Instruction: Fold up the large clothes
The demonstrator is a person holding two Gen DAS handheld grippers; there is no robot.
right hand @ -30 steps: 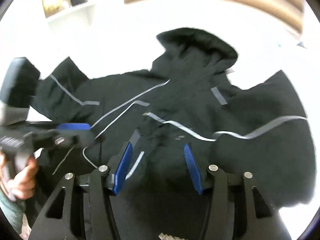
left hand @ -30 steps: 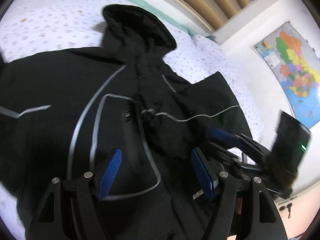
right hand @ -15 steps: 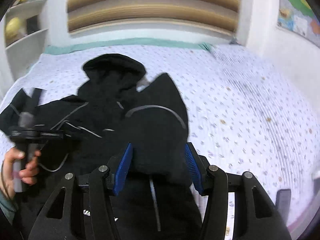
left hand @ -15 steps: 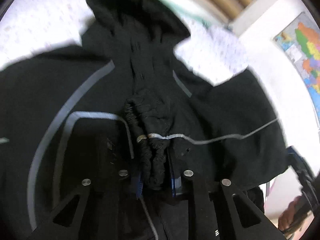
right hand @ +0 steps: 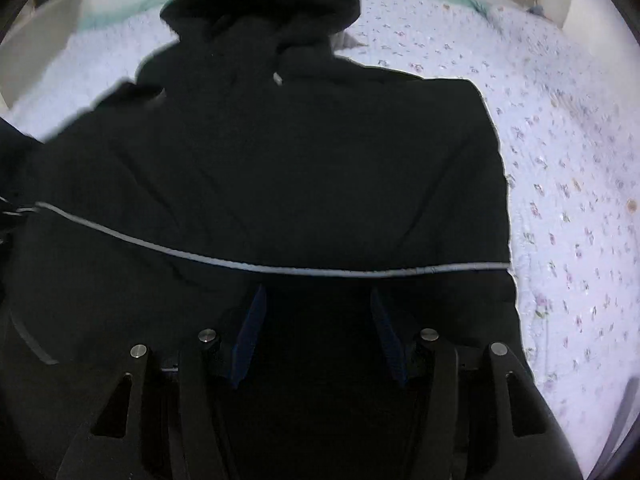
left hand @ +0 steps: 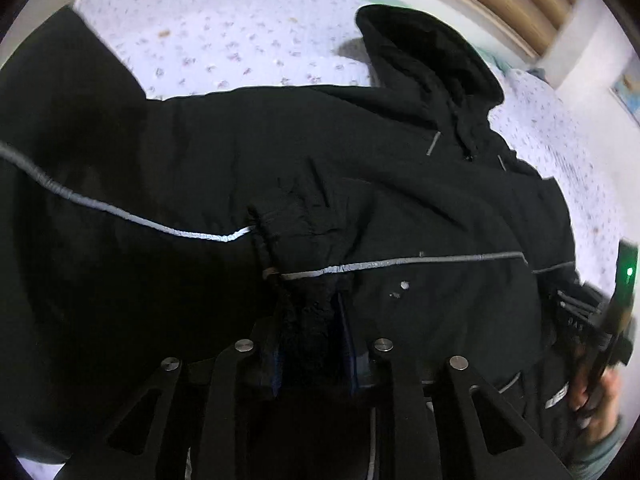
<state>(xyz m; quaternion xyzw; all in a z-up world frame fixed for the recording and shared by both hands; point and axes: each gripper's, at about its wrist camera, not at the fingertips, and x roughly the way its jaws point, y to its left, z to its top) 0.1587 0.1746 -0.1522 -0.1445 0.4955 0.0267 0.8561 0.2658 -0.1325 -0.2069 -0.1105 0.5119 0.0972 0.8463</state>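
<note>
We see the large black hooded jacket with thin grey reflective stripes point(left hand: 400, 200) spread over the white bedspread with small purple flowers point(left hand: 240, 40), filling the middle of both views with its hood towards the top of the frame. At the lower centre of the left wrist view our left gripper point(left hand: 312, 344) has its blue-padded jaws clenched on a bunched black sleeve cuff point(left hand: 304, 248) and just beginning to ease apart. In the right wrist view our right gripper point(right hand: 318, 332) stands released over dark cloth at the lower centre; we can read no writing, only small pale marks we cannot make out.
</note>
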